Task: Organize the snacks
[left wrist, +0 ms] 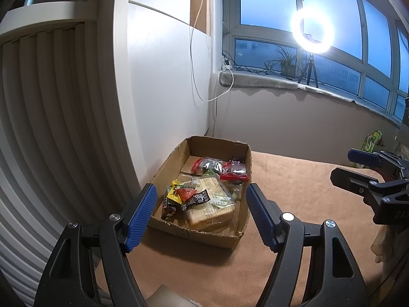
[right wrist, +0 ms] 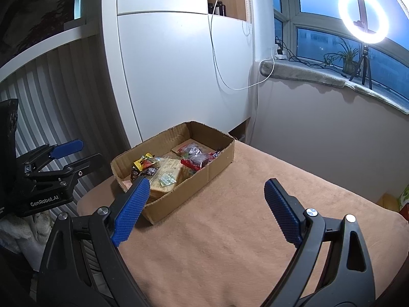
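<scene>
A shallow cardboard box [left wrist: 202,194] sits on a table covered with a tan cloth [right wrist: 230,230], close to a white cabinet [left wrist: 163,81] in a room corner. Inside the box lies a loose heap of wrapped snacks [left wrist: 204,189]: a flat pale cracker pack [left wrist: 212,204] at the bottom, a yellow candy wrapper [left wrist: 176,192] and a dark one on the near side, and red-edged clear packets [left wrist: 234,170] toward the far end. No snack is visible on the bare cloth in front of either camera.

The left gripper [left wrist: 200,215] hangs just above the box's near rim, its blue-padded jaws spread wide and empty, framing the heap. The right gripper [right wrist: 204,202] hovers over open cloth beside the box, jaws also wide and holding nothing. Each gripper appears at the edge of the other's view.

Most of the sorting seems done, so the step in hand is likely tidying the contents or a last check. To do this well, the left gripper should pick one piece at a time, coming straight down so neither jaw catches the torn cardboard rim. Small slippery wrappers are best pinched across their crimped ends. The box is light and may slide, so the right gripper could brace its side wall.

A ring light [left wrist: 311,29] glows on the windowsill [left wrist: 268,80] behind.
</scene>
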A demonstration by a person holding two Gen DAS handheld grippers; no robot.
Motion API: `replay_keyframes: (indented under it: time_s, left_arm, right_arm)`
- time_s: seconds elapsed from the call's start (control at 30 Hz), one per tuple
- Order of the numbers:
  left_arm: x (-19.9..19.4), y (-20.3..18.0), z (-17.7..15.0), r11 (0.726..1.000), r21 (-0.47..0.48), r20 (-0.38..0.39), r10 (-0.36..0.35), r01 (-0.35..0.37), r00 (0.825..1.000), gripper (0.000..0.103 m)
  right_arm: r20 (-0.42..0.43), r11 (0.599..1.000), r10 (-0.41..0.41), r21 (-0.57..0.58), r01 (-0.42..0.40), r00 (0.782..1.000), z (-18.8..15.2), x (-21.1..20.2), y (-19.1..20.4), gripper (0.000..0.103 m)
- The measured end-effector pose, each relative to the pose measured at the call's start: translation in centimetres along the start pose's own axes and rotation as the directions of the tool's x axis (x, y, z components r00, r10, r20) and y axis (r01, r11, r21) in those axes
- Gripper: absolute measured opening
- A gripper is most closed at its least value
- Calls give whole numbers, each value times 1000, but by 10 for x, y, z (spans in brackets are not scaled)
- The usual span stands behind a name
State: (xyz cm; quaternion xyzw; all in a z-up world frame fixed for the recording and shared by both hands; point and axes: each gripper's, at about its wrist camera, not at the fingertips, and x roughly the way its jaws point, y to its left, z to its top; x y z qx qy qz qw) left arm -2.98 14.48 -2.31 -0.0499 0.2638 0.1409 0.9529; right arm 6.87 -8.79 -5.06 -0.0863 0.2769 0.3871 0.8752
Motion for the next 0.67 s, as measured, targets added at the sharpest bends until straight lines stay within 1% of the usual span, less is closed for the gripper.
replay_keyframes:
  time_s: [0.33,0.57,0.67]
  left_arm:
    - [-1,-2,5,1000,-2,8,8,-8,1000,72]
    - [1,-6,6,1000,5,7,0,0,1000,72]
    - [2,-7,5,1000,5,0,2,-2,1000,72]
  right_arm:
    - [4,1000,-1,0,1,1000,3,-1,-2,93]
    - [8,1000,3,1,-3,1000,3,-4,-8,93]
    - [7,1000,-9,6,9,1000,0,-6,-13,93]
